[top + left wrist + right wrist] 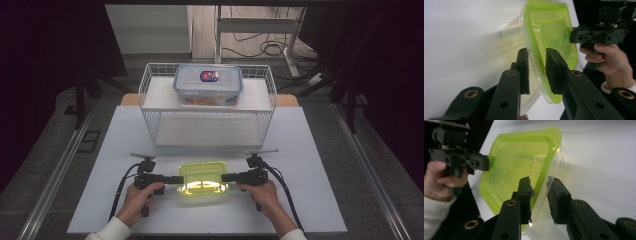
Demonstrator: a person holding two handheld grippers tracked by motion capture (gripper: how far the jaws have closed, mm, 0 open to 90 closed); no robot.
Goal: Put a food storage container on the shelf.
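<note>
Green-lidded clear container [202,178] is sitting on the white table [100,150], near edge, in front of the wire basket [207,122]. Left gripper [181,179] and right gripper [223,177] are flanking it, fingers [556,66] straddling the lid rim at opposite ends. Can't tell whether the pads are pressing yet.

Left claw [176,179] and right claw [226,177] level, tips facing.
</note>
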